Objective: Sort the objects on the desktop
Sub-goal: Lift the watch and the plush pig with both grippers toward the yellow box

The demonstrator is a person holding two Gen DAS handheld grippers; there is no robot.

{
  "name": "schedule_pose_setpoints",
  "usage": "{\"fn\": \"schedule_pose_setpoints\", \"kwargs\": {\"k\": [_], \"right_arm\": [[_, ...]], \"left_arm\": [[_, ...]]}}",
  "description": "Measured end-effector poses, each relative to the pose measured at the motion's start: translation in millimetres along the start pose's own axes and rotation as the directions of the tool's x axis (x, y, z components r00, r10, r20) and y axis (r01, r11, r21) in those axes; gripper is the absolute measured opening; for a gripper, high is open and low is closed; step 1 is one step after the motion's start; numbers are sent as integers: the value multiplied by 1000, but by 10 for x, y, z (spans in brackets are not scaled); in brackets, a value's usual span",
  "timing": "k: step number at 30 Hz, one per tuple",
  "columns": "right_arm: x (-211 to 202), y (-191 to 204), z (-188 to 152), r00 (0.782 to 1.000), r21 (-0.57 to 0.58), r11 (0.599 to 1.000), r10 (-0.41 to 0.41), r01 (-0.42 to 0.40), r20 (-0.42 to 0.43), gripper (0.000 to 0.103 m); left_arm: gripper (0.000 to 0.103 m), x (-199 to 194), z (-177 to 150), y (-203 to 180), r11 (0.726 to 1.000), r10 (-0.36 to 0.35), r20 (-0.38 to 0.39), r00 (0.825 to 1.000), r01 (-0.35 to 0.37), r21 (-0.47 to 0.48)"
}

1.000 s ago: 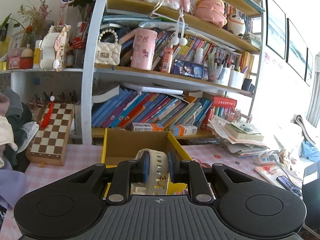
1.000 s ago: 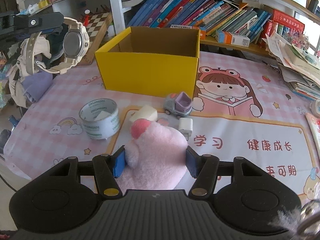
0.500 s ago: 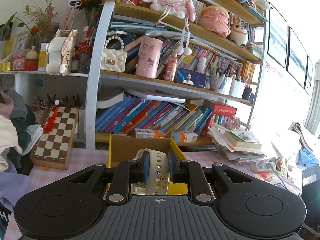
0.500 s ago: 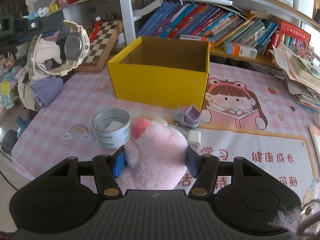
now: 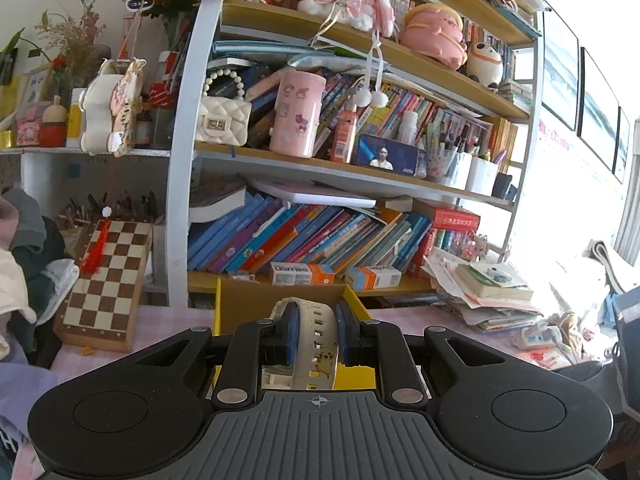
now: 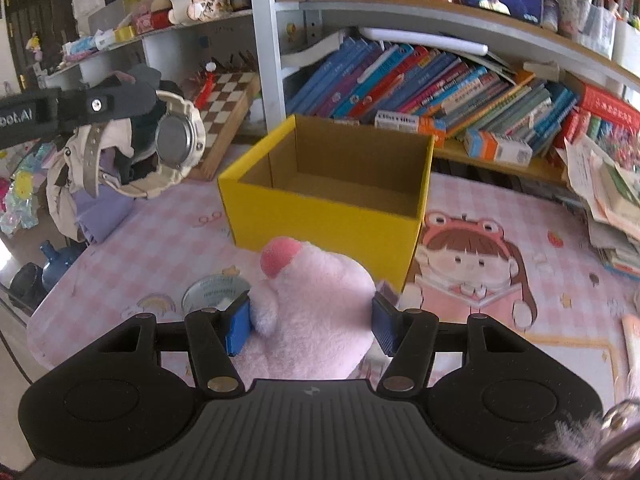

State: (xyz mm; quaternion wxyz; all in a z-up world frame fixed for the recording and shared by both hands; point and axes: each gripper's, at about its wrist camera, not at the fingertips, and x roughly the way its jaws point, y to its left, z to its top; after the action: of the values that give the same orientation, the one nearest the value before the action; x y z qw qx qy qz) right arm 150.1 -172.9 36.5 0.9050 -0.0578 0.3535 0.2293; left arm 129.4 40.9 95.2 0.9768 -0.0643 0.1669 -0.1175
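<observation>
Bookshelf [image 5: 360, 184] fills the back wall, w/ a chessboard [image 5: 105, 280] leaning at its foot, approx 9 o'clock from the yellow box [image 6: 332, 196]. Box sits open-topped on the pink checked mat [image 6: 520, 216], inside looks bare. Pink plush [image 6: 312, 308] is pinched betw. the right gripper [image 6: 311, 322] pads, fingers fairly wide apart around it, held just at 6 o'clock of the box. Cream watch [image 5: 316, 340] is clamped by its strap in the left gripper [image 5: 315, 338], fingers narrow; in the right view it hangs in the air at 9–10 o'clock of the box. Tape roll [image 6: 214, 292] lies on the mat at 7 o'clock of the box, partly hidden by the right gripper.
</observation>
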Motion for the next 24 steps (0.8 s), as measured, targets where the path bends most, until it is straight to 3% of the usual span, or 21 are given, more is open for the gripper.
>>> {"fn": "schedule_pose_setpoints", "kwargs": {"k": [14, 24], "right_arm": [[355, -394, 769, 996, -112, 993, 32, -23, 81, 57], [976, -680, 1173, 998, -178, 984, 1, 11, 67, 58]], "left_arm": [[18, 655, 307, -40, 998, 39, -13, 999, -39, 42], [18, 1342, 338, -19, 996, 73, -83, 994, -68, 62]]}}
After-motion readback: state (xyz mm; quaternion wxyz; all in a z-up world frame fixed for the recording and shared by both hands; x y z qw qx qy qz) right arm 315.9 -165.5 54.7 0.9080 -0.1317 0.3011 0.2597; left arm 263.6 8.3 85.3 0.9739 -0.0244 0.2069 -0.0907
